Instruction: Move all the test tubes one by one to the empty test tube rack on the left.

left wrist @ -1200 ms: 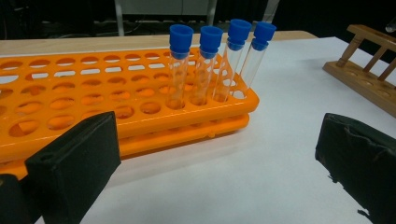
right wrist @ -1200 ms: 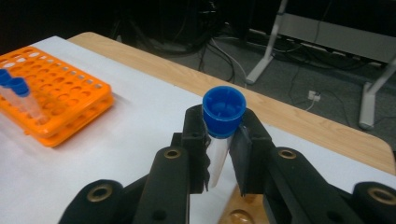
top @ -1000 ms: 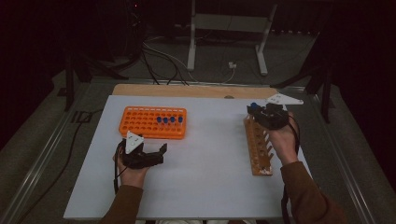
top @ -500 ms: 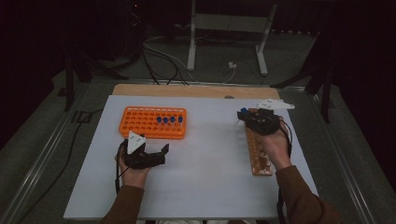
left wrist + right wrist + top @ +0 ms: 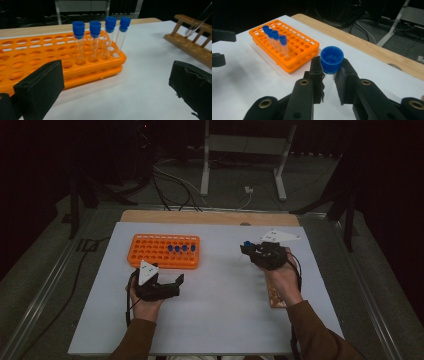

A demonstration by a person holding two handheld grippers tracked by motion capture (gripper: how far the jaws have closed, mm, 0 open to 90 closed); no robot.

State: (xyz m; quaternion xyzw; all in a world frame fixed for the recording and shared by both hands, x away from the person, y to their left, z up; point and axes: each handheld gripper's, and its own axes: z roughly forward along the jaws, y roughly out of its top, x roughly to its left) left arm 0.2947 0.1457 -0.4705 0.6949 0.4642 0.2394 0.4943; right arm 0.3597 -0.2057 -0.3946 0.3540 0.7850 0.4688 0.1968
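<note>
- Nearest me in the high view, my left tongs (image 5: 167, 285) rest low over the white surface (image 5: 220, 320), released, with a wide gap between the two black pads and nothing in it.
- From the left gripper view, those pads frame a bare patch of surface, and the orange rack (image 5: 50, 57) sits just beyond the left pad.
- To the right and a little farther out, my right tongs (image 5: 250, 249) are clenched on a clear tube (image 5: 327, 85) with a blue cap (image 5: 332, 58); the cap stands just above the jaw tips and the tube is held off the surface.
- In the high view the blue cap (image 5: 247, 243) shows at the left end of those tongs, between the two racks.
- Under my right hand (image 5: 282, 277) lies the wooden rack (image 5: 276, 296), running along the right side of the surface; only its near end shows past the hand.
- Farther off, left of centre, the orange rack (image 5: 155, 251) lies flat on the surface, well apart from the held tube.
- Four capped tubes (image 5: 179, 249) stand upright in a row in the rack's right part, side by side.
- Beyond the surface's far edge there is a wooden strip (image 5: 210, 217), then dark floor with cables (image 5: 170, 185).
</note>
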